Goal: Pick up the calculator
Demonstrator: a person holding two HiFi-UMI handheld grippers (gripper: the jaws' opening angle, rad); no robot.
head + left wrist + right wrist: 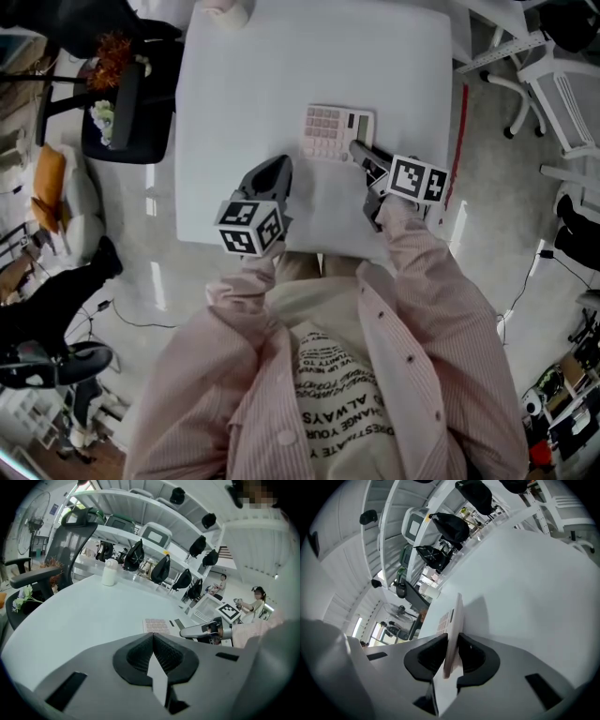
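At centre right of the head view, the right gripper [362, 153] pinched the near edge of the calculator [332, 132], which seemingly lay unlifted on the white table [281, 66], while the left gripper's [274, 171] 2 jaws sat pressed together, empty.

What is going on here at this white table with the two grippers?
A person at a white table holds a gripper in each hand. The right gripper has its jaws closed on one edge of the pink-keyed calculator, which does not look lifted off the table yet. The left gripper is shut and empty, hanging over the table's near side beside it.
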